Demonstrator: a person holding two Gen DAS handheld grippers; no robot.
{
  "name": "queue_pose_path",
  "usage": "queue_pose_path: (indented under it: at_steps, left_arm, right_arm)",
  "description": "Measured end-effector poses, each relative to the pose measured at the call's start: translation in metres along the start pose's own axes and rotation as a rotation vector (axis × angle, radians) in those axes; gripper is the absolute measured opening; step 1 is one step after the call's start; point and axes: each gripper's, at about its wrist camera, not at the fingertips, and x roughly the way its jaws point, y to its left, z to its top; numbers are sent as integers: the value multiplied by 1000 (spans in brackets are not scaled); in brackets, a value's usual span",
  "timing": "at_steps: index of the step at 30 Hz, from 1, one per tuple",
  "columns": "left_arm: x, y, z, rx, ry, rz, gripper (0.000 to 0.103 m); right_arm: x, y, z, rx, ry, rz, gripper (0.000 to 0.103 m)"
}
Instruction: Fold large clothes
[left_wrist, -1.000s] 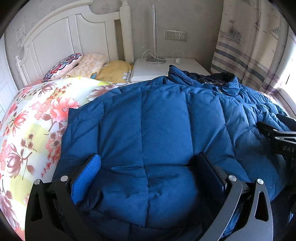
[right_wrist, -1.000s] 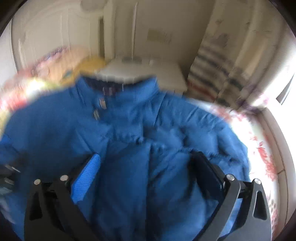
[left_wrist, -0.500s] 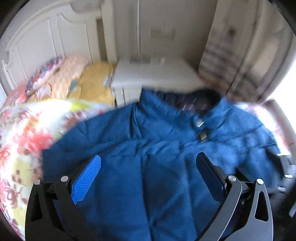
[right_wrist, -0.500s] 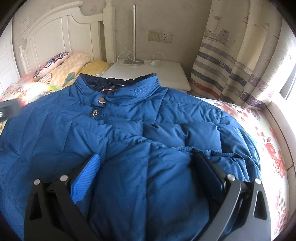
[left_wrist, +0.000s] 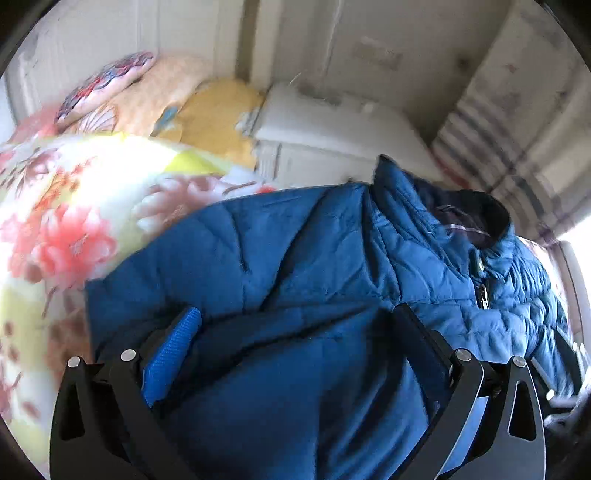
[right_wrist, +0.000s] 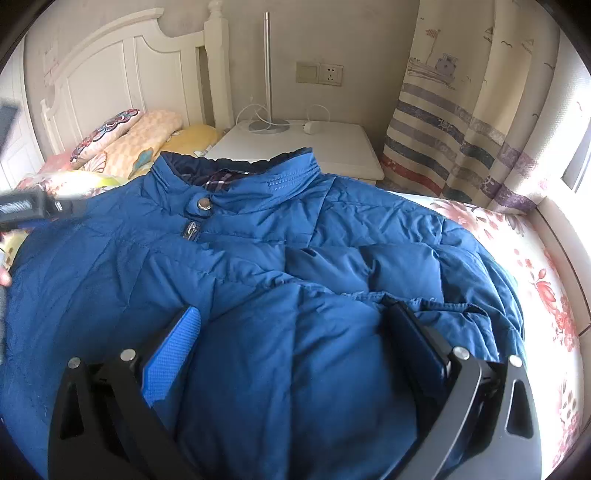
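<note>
both tongs (left_wrist: 295, 339) (right_wrist: 291, 339) wide open over blue jacket (right_wrist: 295, 258), collar snap (right_wrist: 203, 203) clear in right view only

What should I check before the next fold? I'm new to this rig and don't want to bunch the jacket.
1. Blue quilted puffer jacket front up on the floral bedspread: ok.
2. Collar snap button fastened: ok.
3. Right gripper jaws spread wide over the jacket: ok.
4. Left gripper jaws spread wide: ok.
5. Fabric flat: not ok, creased near the right sleeve.
6. Hem position: cannot tell.
</note>
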Motion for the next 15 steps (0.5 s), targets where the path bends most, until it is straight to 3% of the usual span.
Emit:
queue_pose_path:
  at_steps: [4,6,10,14,15]
  left_arm:
    - [-7,-1,-3,-11,-18,3,98]
    - [-32,-6,-11,-5,-74,37,98]
    - [-86,-17,-48,3,-220,11,98]
    - [-56,-26,-76,89,-121,84,99]
    - [-53,-28,-79,104,-128,99,99]
  right_arm:
    - [0,0,0,2,0,3,101]
    - [-1,0,0,-1,-1,1,101]
    - [0,-1,0,3,-4,3,101]
    - [-1,-1,0,3,-5,3,101]
    - [-1,-1,0,3,-5,2,101]
